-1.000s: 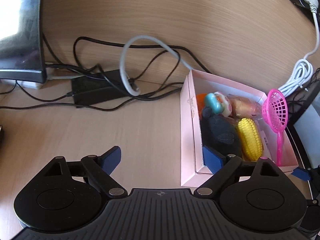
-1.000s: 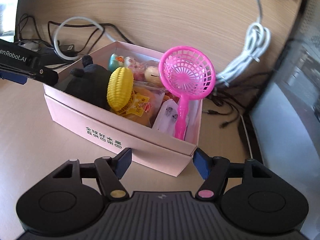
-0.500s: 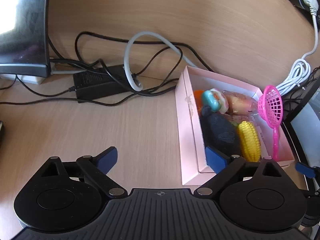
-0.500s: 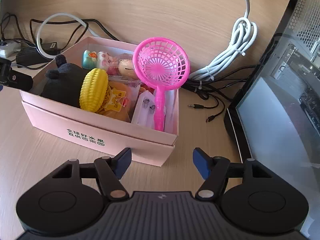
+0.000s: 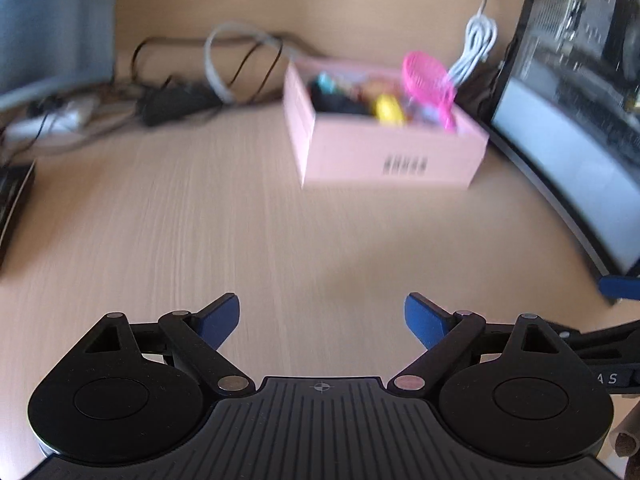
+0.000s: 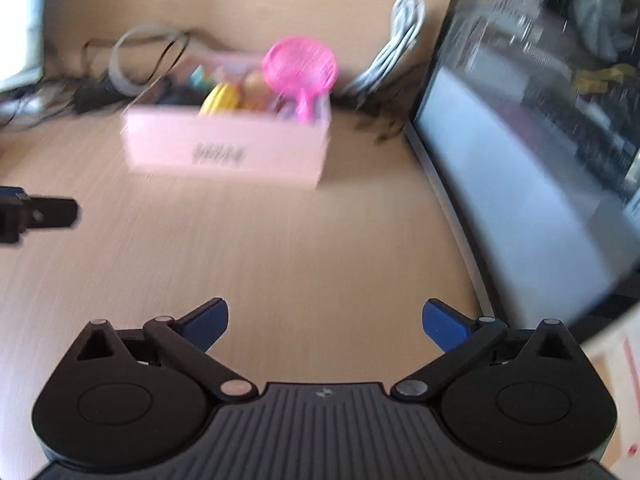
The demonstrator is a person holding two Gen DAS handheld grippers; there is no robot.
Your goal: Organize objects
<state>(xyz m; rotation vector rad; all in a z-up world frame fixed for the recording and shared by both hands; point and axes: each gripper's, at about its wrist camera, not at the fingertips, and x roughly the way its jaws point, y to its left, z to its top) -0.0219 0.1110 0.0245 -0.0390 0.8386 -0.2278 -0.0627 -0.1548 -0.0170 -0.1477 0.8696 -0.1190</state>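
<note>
On woodgrain desk (image 5: 240,220), rectangular pink box (image 5: 384,156)

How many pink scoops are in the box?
1. The pink plastic net scoop stands at the right end of the pink cardboard box, beside the yellow toy corn. Others could be hidden underneath.

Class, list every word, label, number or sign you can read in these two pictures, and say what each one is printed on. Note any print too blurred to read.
"A S": white letters on the black bar at the right edge of the left wrist view; the rest is cut off.
Dark print on the front wall of the pink box: too blurred to read in either view.
Red marks on the white paper at lower right: unreadable.
</note>
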